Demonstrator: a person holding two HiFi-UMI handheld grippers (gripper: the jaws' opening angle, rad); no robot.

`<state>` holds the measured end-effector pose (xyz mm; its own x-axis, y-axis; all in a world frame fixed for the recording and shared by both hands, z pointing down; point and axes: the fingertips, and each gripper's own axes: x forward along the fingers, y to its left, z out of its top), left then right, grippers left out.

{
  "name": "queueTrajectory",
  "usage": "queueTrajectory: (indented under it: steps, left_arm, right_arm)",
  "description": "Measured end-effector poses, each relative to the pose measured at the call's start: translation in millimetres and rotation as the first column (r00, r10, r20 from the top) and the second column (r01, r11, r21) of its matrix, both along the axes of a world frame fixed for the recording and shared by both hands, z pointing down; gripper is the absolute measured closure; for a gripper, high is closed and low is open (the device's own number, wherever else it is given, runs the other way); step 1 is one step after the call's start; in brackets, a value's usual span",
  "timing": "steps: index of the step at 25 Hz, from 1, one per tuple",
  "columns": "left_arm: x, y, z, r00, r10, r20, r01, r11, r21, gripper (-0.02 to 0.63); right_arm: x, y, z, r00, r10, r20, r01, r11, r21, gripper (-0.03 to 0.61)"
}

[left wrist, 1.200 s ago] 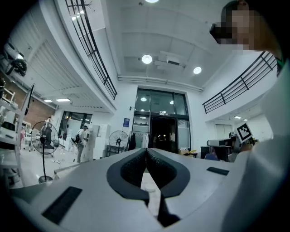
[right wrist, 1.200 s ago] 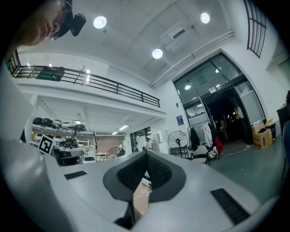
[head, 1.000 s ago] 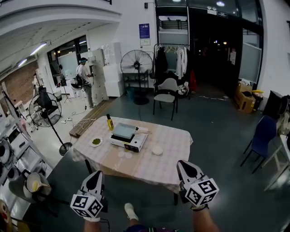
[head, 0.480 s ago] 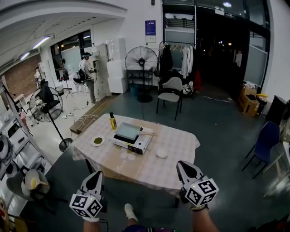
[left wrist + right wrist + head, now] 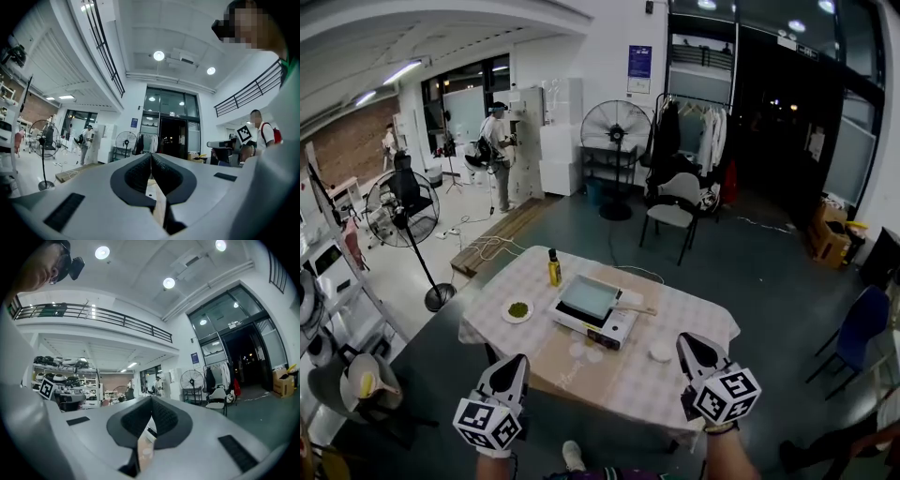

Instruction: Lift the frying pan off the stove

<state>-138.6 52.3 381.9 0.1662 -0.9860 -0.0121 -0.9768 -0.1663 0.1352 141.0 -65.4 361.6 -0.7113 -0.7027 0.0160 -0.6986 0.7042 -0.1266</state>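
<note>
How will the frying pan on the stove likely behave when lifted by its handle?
The frying pan looks rigid and shallow, so it should keep its shape. Its single handle sticks out to one side, so the far edge will probably dip. It seems to rest loose on the stove, so it likely lifts freely.

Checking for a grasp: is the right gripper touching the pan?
Apart. The head view shows the right gripper, shut, well short of the pan, with bare tablecloth between them.

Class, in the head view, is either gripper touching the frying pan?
No, the left gripper and right gripper hang well short of the frying pan.
</note>
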Motion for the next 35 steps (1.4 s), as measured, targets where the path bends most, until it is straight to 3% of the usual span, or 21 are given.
queueTrajectory:
  steps: [10, 15, 19, 20, 23, 27, 29, 35]
  left_arm:
    - [-115.4, -108.4, 8.6, 0.999, 0.035, -0.011, -0.035, 0.999, -0.008, 0.591]
    - [-141.4, -150.2, 14.2, 0.998, 0.065, 0.001, -0.065, 0.998, -0.016, 0.591]
    - [-145.5, -176.0, 20.2, 0.997, 0.071, -0.015, -0.071, 0.997, -0.012, 0.591]
    - [-145.2, -180.9, 21.9, 0.997, 0.072, -0.018, -0.072, 0.997, -0.012, 0.591]
    - [-138.7, -192.2, 24.4, 0.996, 0.086, -0.038, -0.087, 0.996, -0.013, 0.591]
    - [-134.6, -202.1, 35.6, 0.994, 0.098, -0.044, -0.099, 0.995, -0.017, 0.591]
    - [-134.9, -206.5, 42.1, 0.994, 0.097, -0.051, -0.098, 0.995, -0.023, 0.591]
    - [-127.0, -210.5, 52.3, 0.99, 0.129, -0.064, -0.132, 0.99, -0.043, 0.591]
  right_arm:
    - [-126.8, -104.9, -1.5, 0.999, 0.026, -0.044, -0.024, 0.999, 0.029, 0.571]
    - [-153.2, -137.2, 13.8, 0.997, 0.043, -0.059, -0.042, 0.999, 0.02, 0.571]
    - [-158.9, -153.7, 15.5, 0.997, 0.003, -0.073, 0.001, 0.998, 0.057, 0.557]
    - [-160.4, -156.1, 14.3, 0.997, -0.017, -0.075, 0.022, 0.997, 0.069, 0.537]
    - [-165.3, -163.4, 12.2, 0.992, -0.091, -0.088, 0.099, 0.992, 0.083, 0.288]
    - [-171.2, -174.2, 19.8, 0.978, -0.147, -0.149, 0.164, 0.981, 0.107, 0.051]
    - [-171.7, -180.3, 26.2, 0.974, -0.154, -0.166, 0.173, 0.98, 0.101, 0.01]
    - [-169.4, -182.7, 37.6, 0.972, -0.15, -0.181, 0.166, 0.983, 0.076, 0.006]
